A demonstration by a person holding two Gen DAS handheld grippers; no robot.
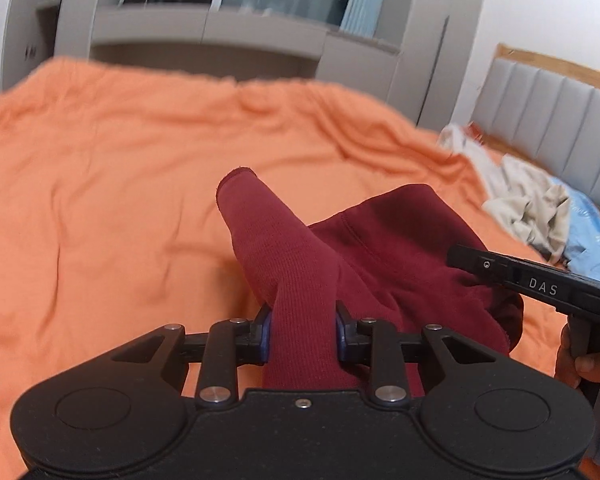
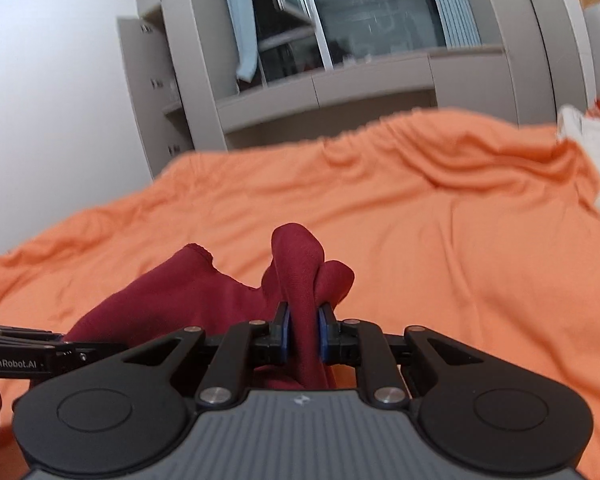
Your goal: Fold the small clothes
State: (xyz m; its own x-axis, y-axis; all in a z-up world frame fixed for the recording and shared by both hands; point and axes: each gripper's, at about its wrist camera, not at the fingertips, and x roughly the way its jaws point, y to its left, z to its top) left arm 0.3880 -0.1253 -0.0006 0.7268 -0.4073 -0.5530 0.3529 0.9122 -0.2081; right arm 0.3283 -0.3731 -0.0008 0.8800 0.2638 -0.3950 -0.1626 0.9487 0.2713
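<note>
Bunching between both grippers' fingers (image 1: 342, 326): dark-red ribbed garment (image 1: 380, 240), above orange sheet (image 1: 120, 180).

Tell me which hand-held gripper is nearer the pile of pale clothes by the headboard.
Right. The right hand-held gripper is toward the pale clothes; the left hand-held gripper is farther.

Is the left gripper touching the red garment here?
Touching. In the left wrist view, the left gripper pinches a fold of the red garment between its blue pads.
</note>
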